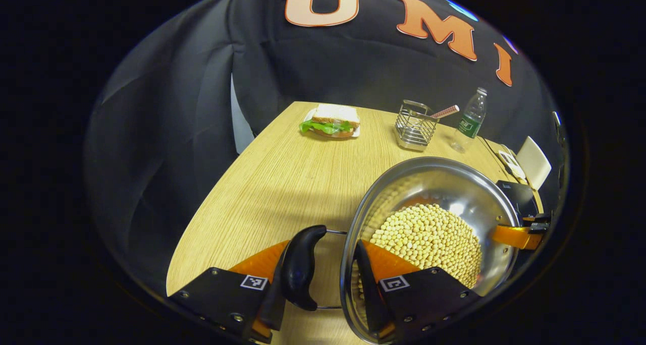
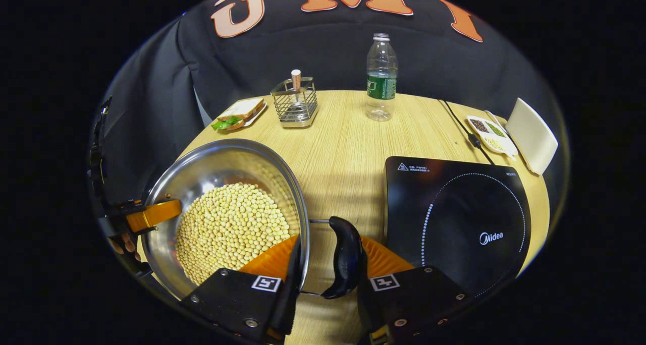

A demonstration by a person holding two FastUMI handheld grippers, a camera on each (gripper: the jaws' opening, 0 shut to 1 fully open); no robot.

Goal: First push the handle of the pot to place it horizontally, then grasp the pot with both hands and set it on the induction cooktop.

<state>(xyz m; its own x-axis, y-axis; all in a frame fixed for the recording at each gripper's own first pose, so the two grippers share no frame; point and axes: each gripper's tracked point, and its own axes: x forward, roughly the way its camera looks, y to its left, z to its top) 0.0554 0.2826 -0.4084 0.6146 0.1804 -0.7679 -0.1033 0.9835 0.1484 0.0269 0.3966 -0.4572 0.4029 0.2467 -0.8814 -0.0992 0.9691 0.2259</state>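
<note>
round stainless-steel pot [image 1: 444, 193] of pale beans between both grippers, above the wooden worktop [image 2: 348, 148], left of the black induction cooktop [image 2: 454, 219]; left gripper [image 1: 330, 274] jaws clenched across rim and black side handle [image 1: 301, 267]; right gripper [image 2: 323, 269] likewise

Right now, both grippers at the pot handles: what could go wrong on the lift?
1. The pot is loaded with beans; uneven lifting could tilt it and spill them.
2. The left gripper and right gripper straddle rim and handle; either grip might slip.
3. The induction cooktop sits close; the pot could clip its edge.
</note>
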